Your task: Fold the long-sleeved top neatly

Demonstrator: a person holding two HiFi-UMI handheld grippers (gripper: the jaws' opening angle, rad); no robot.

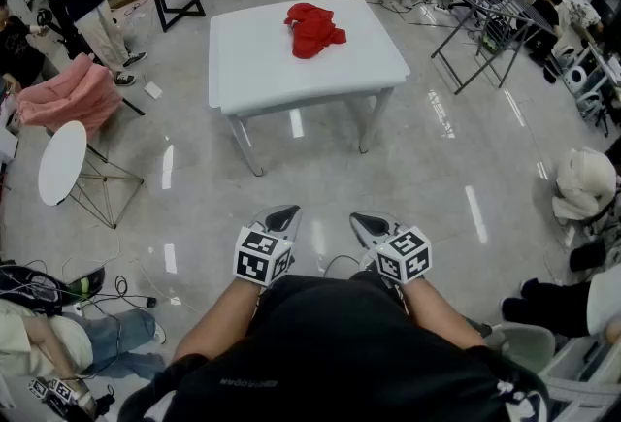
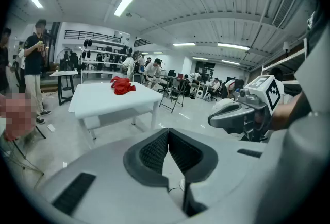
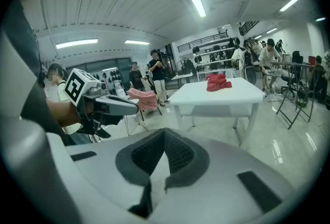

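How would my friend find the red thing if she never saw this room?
Look for the white table in the middle of the shiny floor. Near its far edge lies a crumpled red top. It is the only thing on the table, and redder than the pink cloth off to the left.

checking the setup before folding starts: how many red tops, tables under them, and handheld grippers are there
red top: 1
white table: 1
grippers: 2 (left gripper, right gripper)
total: 4
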